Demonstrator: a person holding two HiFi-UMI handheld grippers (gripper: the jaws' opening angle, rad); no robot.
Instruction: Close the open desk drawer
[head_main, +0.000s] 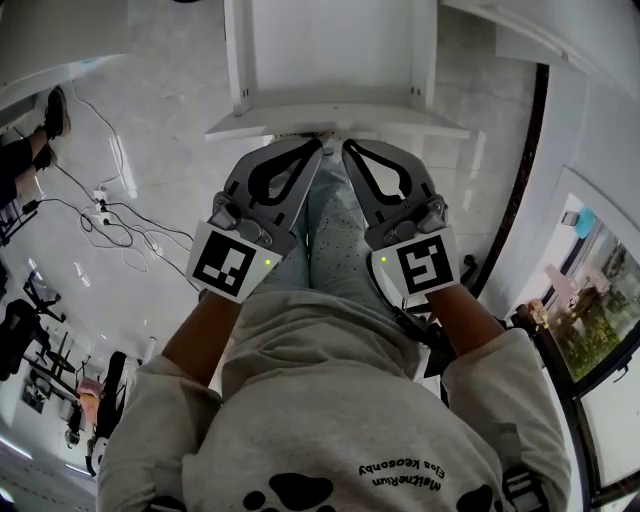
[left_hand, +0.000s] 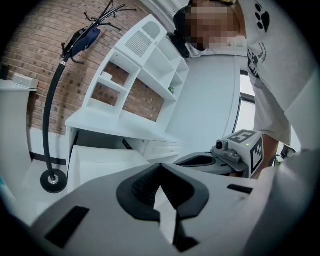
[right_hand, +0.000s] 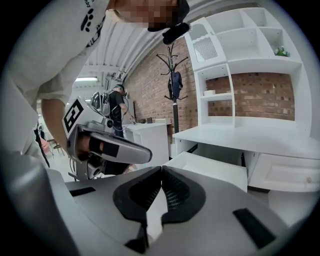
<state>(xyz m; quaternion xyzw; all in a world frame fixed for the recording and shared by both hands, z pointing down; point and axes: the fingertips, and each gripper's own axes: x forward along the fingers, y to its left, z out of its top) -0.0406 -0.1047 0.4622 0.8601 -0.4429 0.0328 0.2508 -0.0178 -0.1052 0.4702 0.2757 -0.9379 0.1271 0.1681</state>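
The white desk drawer (head_main: 400, 120) stands pulled out below me in the head view, its front panel nearest my legs. My left gripper (head_main: 318, 149) and right gripper (head_main: 347, 149) are held side by side, tips close together just short of that front panel, touching nothing. Both are shut with nothing between the jaws. In the left gripper view the shut left gripper (left_hand: 160, 168) points toward the open drawer (left_hand: 102, 161) under the desk top (left_hand: 115, 125). In the right gripper view the right gripper (right_hand: 161, 170) faces the same drawer (right_hand: 212, 169).
A white shelf hutch (left_hand: 145, 65) sits on the desk, with a closed drawer (right_hand: 285, 172) beside the open one. A black coat stand (left_hand: 52, 125) stands left of the desk. Cables (head_main: 110, 215) lie on the floor at left. A person (right_hand: 117, 107) stands far back.
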